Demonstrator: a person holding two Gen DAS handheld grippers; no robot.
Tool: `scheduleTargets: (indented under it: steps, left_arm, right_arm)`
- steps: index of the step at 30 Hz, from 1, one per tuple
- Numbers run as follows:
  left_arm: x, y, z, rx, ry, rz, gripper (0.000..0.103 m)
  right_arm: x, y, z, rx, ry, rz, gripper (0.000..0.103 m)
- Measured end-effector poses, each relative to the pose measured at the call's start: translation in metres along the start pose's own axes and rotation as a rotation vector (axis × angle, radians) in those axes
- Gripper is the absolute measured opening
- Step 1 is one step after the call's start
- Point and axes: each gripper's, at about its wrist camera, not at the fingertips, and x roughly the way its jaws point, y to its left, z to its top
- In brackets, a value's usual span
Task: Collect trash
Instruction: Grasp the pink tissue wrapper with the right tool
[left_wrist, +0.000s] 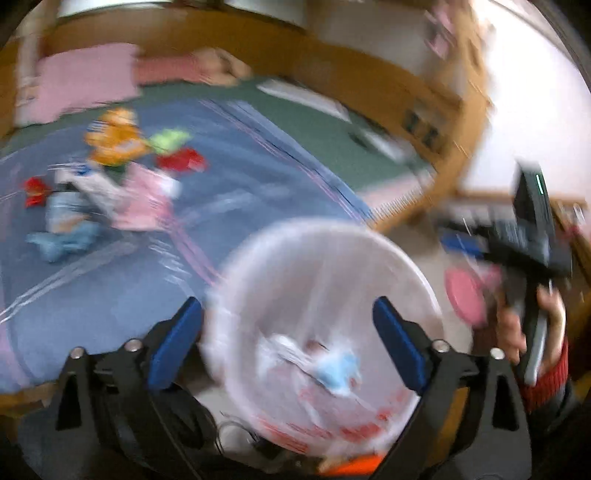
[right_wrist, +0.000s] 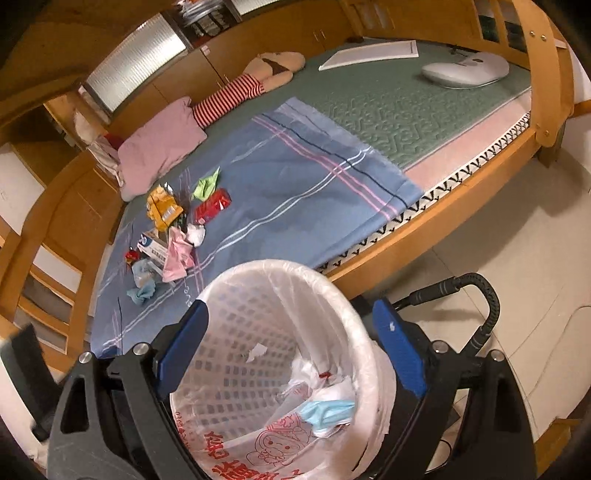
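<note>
Left wrist view is motion-blurred, so the litter (left_wrist: 107, 184) on the blue sheet (left_wrist: 258, 177) is hard to make out, and the bin (right_wrist: 273, 354) is cut off at 6 o'clock in the right wrist view. The bin stands upright beside the bed, mouth upward, litter lying toward 10 o'clock. Left gripper (left_wrist: 288, 343) and right gripper (right_wrist: 291, 350) tilt downward over it, jaws spread, grasping nothing.

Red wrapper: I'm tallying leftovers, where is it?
In the right wrist view the red wrapper lies on the blue sheet, right of the yellow packet, just below the green paper.
</note>
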Motion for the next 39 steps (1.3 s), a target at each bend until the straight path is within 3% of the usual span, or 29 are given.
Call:
scheduleTargets:
  steps: [1, 4, 6, 9, 11, 15, 16, 18, 21, 23, 26, 29, 32, 36, 39]
  left_arm:
    - [-0.004, 0.014, 0.005, -0.036, -0.028, 0.065, 0.097]
    - [-0.005, 0.059, 0.021, -0.119, -0.089, 0.351, 0.098]
    - [-0.002, 0.086, 0.033, -0.168, -0.101, 0.470, 0.098]
    - [0.008, 0.121, 0.052, -0.243, -0.099, 0.601, 0.099]
    - [0.020, 0.140, 0.062, -0.258, -0.101, 0.643, 0.099]
    - [0.028, 0.176, 0.050, -0.294, -0.234, 0.825, 0.099]
    - [0.027, 0.184, 0.046, -0.329, -0.225, 0.849, 0.099]
    - [0.023, 0.210, 0.041, -0.474, -0.176, 0.849, 0.099]
    - [0.004, 0.225, 0.026, -0.628, -0.239, 0.799, 0.099]
    - [0.002, 0.232, 0.020, -0.671, -0.240, 0.820, 0.100]
    - [0.008, 0.240, 0.011, -0.704, -0.174, 0.843, 0.100]
    - [0.013, 0.249, 0.010, -0.733, -0.130, 0.855, 0.100]
    - [0.007, 0.251, 0.005, -0.763, -0.152, 0.857, 0.100]
    - [0.004, 0.258, -0.003, -0.798, -0.144, 0.869, 0.100]
    - [0.002, 0.264, -0.008, -0.837, -0.149, 0.865, 0.100]
  right_arm:
    - [0.001, 0.003, 0.000, -0.008, 0.004, 0.000, 0.089]
    - [0.004, 0.011, 0.003, -0.032, 0.004, -0.005, 0.092]
    - [0.006, 0.021, 0.006, -0.054, -0.009, -0.017, 0.093]
    - [0.009, 0.038, 0.011, -0.096, -0.030, -0.040, 0.093]
    - [0.012, 0.053, 0.017, -0.131, -0.062, -0.091, 0.096]
    - [0.031, 0.091, 0.037, -0.221, -0.058, -0.091, 0.099]
    - [0.038, 0.102, 0.043, -0.249, -0.048, -0.088, 0.100]
    - [0.054, 0.123, 0.052, -0.287, -0.041, -0.069, 0.100]
    - [0.096, 0.156, 0.065, -0.294, 0.011, 0.006, 0.100]
    - [0.132, 0.180, 0.071, -0.293, 0.089, 0.024, 0.100]
    - [0.189, 0.222, 0.071, -0.337, 0.204, 0.056, 0.100]
    - [0.242, 0.254, 0.066, -0.343, 0.292, 0.030, 0.100]
    - [0.288, 0.276, 0.064, -0.343, 0.338, -0.017, 0.100]
    - [0.337, 0.287, 0.060, -0.309, 0.381, -0.097, 0.100]
    - [0.359, 0.291, 0.050, -0.350, 0.406, -0.142, 0.099]
